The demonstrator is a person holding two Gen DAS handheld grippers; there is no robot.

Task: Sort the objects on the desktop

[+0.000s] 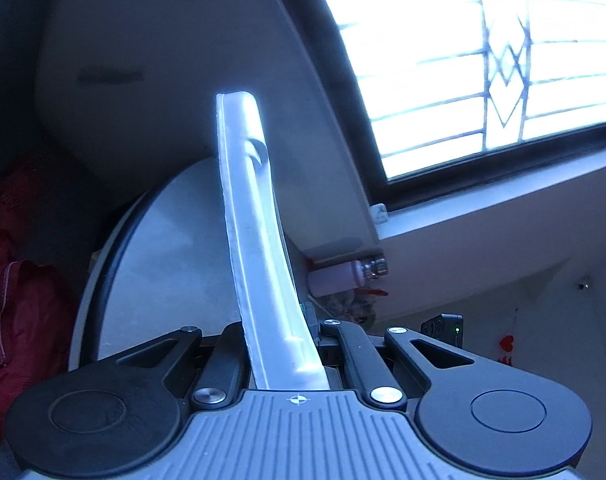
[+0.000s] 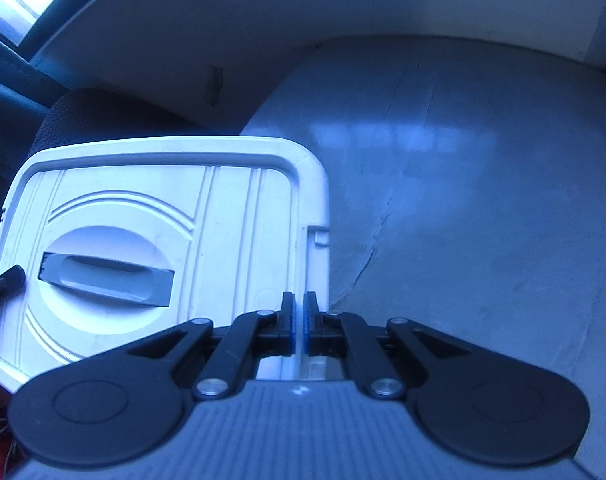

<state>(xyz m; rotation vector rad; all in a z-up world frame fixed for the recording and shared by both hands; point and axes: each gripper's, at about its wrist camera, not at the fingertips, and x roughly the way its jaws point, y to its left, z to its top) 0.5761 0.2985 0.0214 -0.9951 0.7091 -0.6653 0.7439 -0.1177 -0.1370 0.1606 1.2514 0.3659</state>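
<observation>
Both grippers pinch the white lid: the left gripper [image 1: 281, 344] holds it edge-on, so the lid [image 1: 255, 240] rises toward 12 o'clock, and the right gripper [image 2: 299, 320] grips its rim at the 5 o'clock corner. I judge the sorting is at an early step, since the lid is off the table [image 2: 463, 200], and no sorted objects or box are visible.
</observation>
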